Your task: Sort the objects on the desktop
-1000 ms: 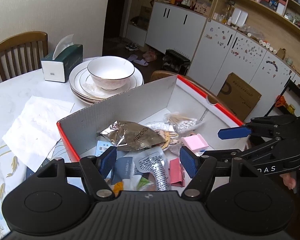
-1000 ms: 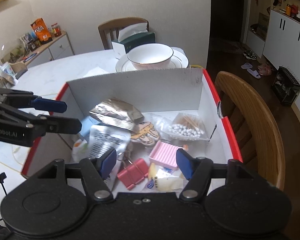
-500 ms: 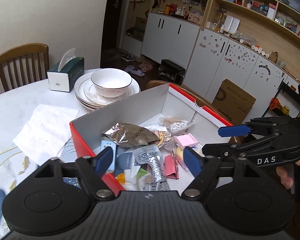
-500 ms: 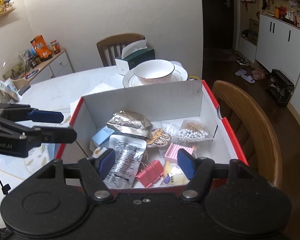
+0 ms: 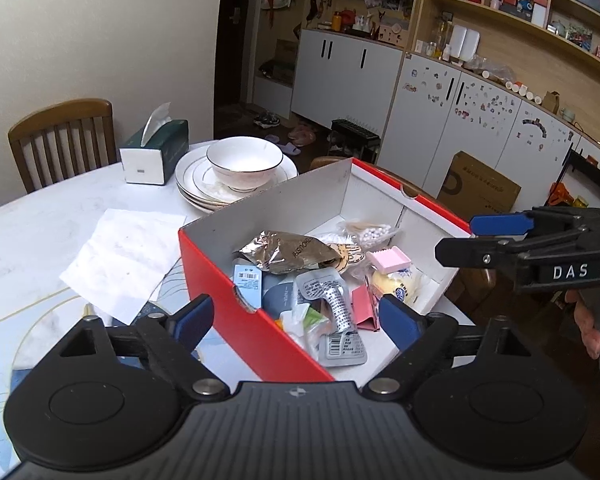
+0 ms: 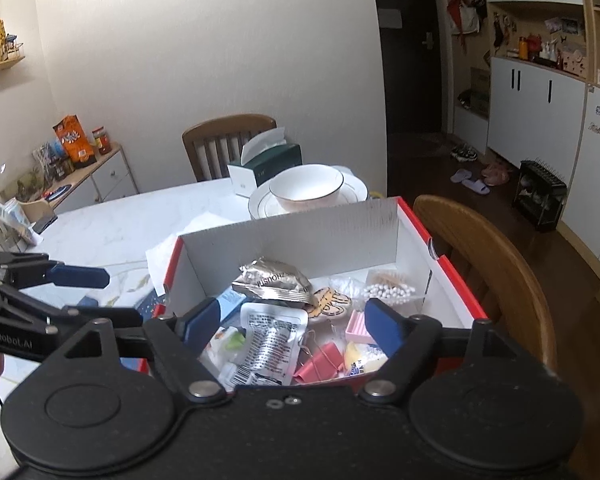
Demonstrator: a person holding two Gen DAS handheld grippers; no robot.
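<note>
The left gripper point(image 5: 296, 320) has its jaws spread wide with nothing between them, low in the frame over the near red wall of the red-and-white cardboard box point(image 5: 236, 276). The right gripper point(image 6: 290, 318) is likewise released and empty, its blue pads straddling the box's contents at lower centre. Inside the box lie a clear blister pack with printed foil backing point(image 6: 270, 340), a crinkled silver-brown foil snack packet point(image 6: 274, 278), a pink binder clip point(image 6: 320, 362), a small pink ribbed plastic block point(image 5: 389, 259), a clear bag of cotton swabs point(image 6: 386, 286), a yellow-and-white wrapped sweet point(image 5: 396, 284) and a light-blue barcode-labelled carton point(image 5: 248, 284). The box sits on the white marble tabletop point(image 5: 28, 216). Beyond it, at upper centre, a white gold-rimmed bowl point(image 5: 244, 164) rests on stacked white plates point(image 5: 192, 184), beside a dark-green tissue box point(image 5: 156, 152). A white paper sheet point(image 5: 120, 256) lies left of the box.
</note>
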